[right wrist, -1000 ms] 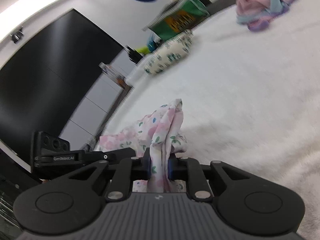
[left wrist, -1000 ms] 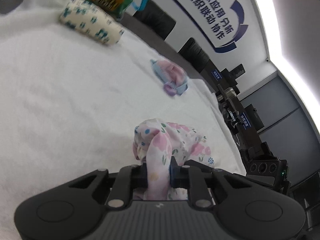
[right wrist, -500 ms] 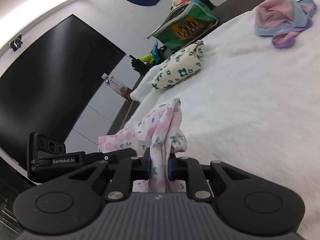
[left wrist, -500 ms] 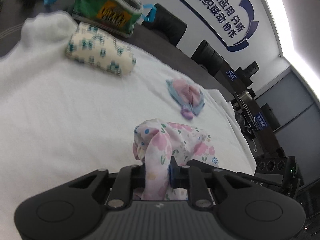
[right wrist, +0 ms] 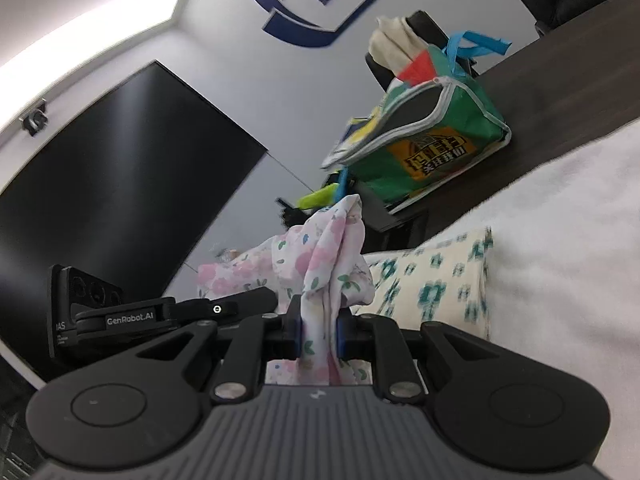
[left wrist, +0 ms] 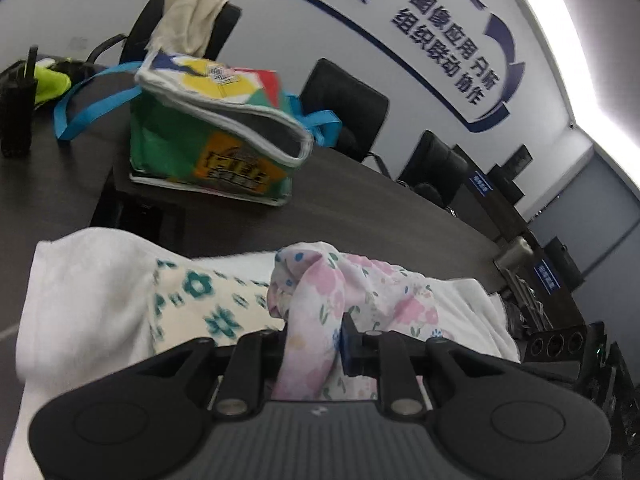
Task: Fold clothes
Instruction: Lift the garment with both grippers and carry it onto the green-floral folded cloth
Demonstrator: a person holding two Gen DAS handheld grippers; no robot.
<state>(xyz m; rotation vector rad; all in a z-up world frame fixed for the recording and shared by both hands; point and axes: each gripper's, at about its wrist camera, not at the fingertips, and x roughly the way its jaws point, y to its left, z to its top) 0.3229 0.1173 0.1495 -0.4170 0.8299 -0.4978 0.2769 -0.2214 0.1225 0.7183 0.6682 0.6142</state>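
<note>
A pink floral garment [left wrist: 320,288] is held up off the white blanket [left wrist: 80,280] by both grippers. My left gripper [left wrist: 314,340] is shut on a bunched part of it. My right gripper [right wrist: 318,330] is shut on another bunched part of the same garment [right wrist: 332,248], and the cloth stretches between them. The left gripper's body [right wrist: 120,312] shows at the left of the right wrist view. A folded cream garment with teal flowers [left wrist: 200,304] lies on the blanket just beyond the held cloth; it also shows in the right wrist view [right wrist: 440,280].
A green shopping bag with blue handles [left wrist: 212,148] stands on the dark table [left wrist: 360,200] behind the blanket, also in the right wrist view [right wrist: 432,144]. Black office chairs [left wrist: 344,100] line the far side. A dark bottle [left wrist: 16,120] stands at far left.
Both grippers have lifted and tilted up with the floral garment. The views now look toward the bag and wall; the pink-and-blue garment has dropped out of view.
</note>
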